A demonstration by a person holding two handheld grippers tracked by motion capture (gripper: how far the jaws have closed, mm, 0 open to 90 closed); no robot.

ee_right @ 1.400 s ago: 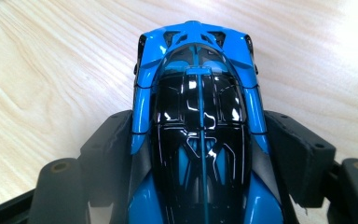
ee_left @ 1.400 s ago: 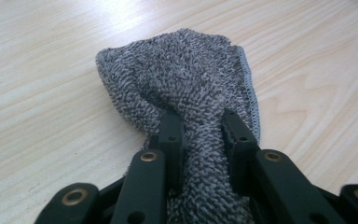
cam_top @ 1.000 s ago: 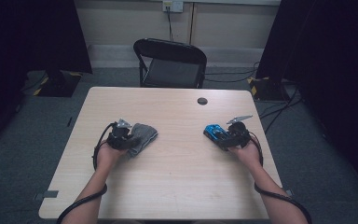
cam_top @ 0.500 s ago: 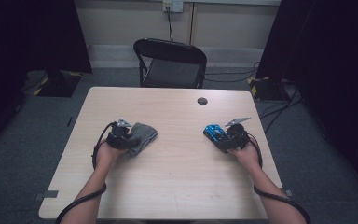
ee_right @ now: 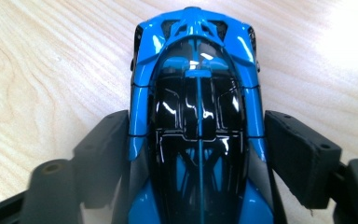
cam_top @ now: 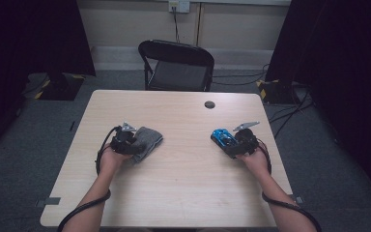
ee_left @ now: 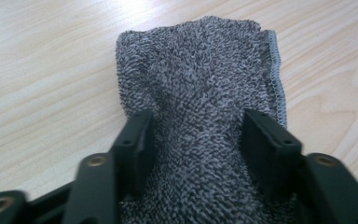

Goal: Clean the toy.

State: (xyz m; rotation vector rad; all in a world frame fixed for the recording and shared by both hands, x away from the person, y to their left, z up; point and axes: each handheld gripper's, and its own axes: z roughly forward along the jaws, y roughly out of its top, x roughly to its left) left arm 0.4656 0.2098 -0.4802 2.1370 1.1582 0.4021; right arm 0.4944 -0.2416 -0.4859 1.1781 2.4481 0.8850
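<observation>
Left claw (ee_left: 196,140) opening, straddles grey towel (ee_left: 200,79); right claw (ee_right: 198,154) opening, flanks blue car (ee_right: 196,93).

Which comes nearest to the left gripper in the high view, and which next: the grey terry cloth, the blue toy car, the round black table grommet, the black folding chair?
1. Grey terry cloth: between the jaws of the left gripper.
2. Blue toy car: across the table, at the right gripper.
3. Round black table grommet: near the far edge; close to the car's distance, so this order is tentative.
4. Black folding chair: beyond the table.
</observation>
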